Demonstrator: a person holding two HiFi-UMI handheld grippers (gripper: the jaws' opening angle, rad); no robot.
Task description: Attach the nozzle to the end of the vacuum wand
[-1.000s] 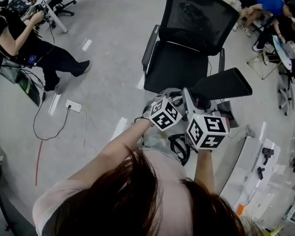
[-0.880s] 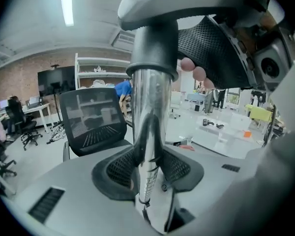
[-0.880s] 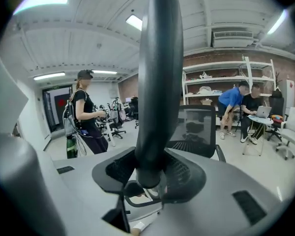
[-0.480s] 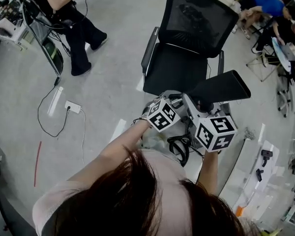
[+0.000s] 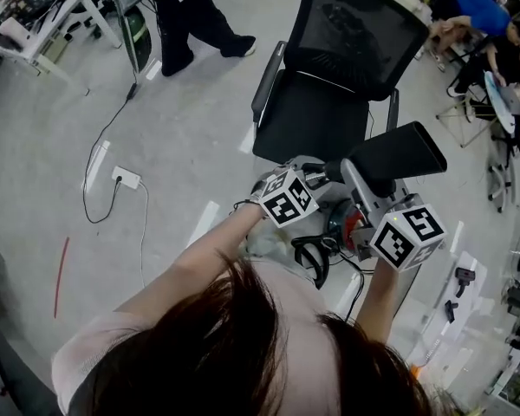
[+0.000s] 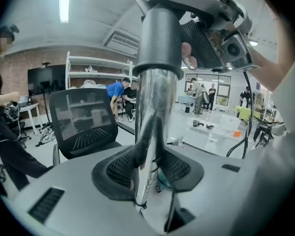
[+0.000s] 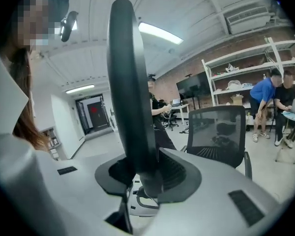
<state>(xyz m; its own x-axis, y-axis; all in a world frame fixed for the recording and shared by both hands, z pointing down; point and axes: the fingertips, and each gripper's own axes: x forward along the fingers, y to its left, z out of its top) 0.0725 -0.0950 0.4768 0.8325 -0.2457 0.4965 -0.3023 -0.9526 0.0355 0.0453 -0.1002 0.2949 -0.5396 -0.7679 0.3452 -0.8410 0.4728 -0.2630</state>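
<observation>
Nozzle (image 7: 130,82), stiff light plastic I judge, stands in my right gripper (image 7: 147,173), whose jaws have just been closing and now pinch it. My left gripper (image 6: 150,173) clamps its 2 jaws on the slick, rigid metal wand (image 6: 155,107); I'd hold near its end.

Dark hair (image 5: 234,345) filled the lower middle of the head view, with a pale short-sleeved shirt (image 5: 82,367) at lower left and a dark band (image 5: 242,211) at the left wrist. The left tool (image 6: 147,171) and right tool (image 7: 145,176) were smooth grey with black meshed pads (image 6: 115,168). Each bore a white cube (image 5: 287,199) of black square markers, and a thin black cable (image 6: 244,112) hung from the right tool.
</observation>
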